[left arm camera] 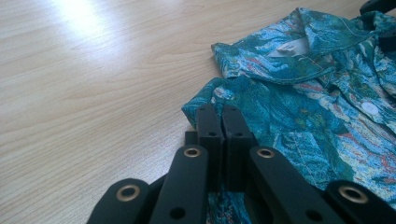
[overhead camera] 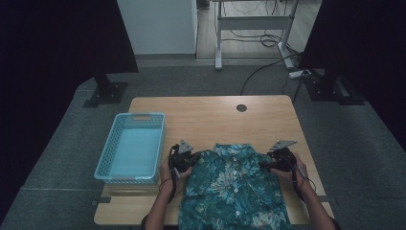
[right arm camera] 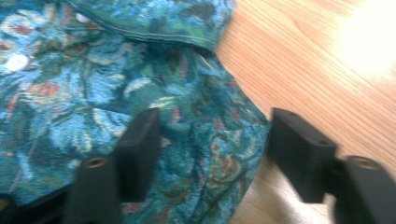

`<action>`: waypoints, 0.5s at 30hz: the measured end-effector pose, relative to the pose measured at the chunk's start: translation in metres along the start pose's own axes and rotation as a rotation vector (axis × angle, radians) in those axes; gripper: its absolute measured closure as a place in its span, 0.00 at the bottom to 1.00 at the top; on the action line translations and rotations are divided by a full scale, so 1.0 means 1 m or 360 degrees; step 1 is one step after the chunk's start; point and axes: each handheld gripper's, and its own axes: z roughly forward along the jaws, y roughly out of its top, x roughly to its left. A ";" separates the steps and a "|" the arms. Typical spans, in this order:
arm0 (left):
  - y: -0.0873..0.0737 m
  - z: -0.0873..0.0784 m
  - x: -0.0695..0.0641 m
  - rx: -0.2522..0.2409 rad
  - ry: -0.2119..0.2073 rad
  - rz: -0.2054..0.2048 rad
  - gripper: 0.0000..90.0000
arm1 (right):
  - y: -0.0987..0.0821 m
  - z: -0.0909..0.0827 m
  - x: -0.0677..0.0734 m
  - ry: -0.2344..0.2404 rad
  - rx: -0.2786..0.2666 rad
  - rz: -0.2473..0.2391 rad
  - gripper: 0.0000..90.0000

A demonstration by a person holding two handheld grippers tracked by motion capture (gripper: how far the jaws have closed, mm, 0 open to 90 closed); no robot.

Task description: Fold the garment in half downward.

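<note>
Though dimly lit, blue basket (overhead camera: 130, 148) apparently empty — shirt (overhead camera: 234, 191) outside

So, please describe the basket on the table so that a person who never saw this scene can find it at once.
Start at the wooden table and look to its left edge. There stands a light blue plastic basket, rectangular, with perforated walls and nothing inside. It is the one rigid container, beside the teal flowered shirt lying flat near the front.
</note>
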 end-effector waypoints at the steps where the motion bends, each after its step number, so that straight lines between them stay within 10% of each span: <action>1: 0.000 0.000 0.000 0.0001 0.0002 0.0001 0.98 | 0.001 0.000 0.001 0.0012 -0.0001 -0.0009 0.54; 7: -0.001 -0.002 -0.001 0.0011 0.0008 0.0012 0.98 | 0.010 -0.002 0.010 0.0047 0.0097 -0.0064 0.83; 15: 0.000 -0.004 -0.002 0.0004 0.0033 0.0038 0.98 | 0.015 -0.001 0.015 0.0033 0.0162 -0.0049 0.92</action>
